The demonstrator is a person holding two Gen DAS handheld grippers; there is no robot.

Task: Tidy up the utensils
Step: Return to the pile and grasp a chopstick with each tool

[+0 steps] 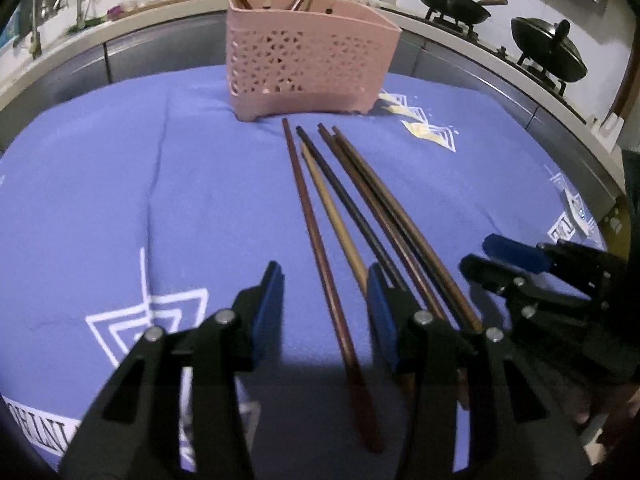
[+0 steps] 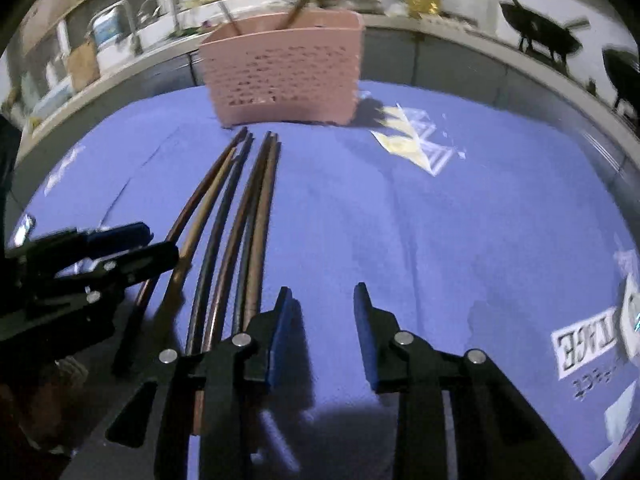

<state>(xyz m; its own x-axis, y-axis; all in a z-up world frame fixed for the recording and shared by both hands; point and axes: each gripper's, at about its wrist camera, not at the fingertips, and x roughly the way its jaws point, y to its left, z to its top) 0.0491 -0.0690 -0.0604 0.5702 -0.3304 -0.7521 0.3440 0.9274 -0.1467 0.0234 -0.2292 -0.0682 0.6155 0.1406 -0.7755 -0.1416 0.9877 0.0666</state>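
Several wooden chopsticks [image 1: 336,216] lie side by side on the blue cloth, tips toward a pink perforated utensil basket [image 1: 308,68] that holds a few chopsticks. My left gripper [image 1: 326,300] is open, low over the cloth, with the reddish chopstick [image 1: 320,240] between its fingers. My right gripper [image 2: 320,312] is open and empty, just right of the chopsticks [image 2: 240,216]; the basket [image 2: 284,76] stands ahead of it. Each gripper shows in the other's view: the right one [image 1: 504,256] and the left one [image 2: 132,244].
The blue cloth [image 1: 120,200] with white printed patterns covers the table. Behind it runs a kitchen counter with a sink and taps [image 1: 36,28] at the left and black woks on a stove [image 1: 452,4] at the right.
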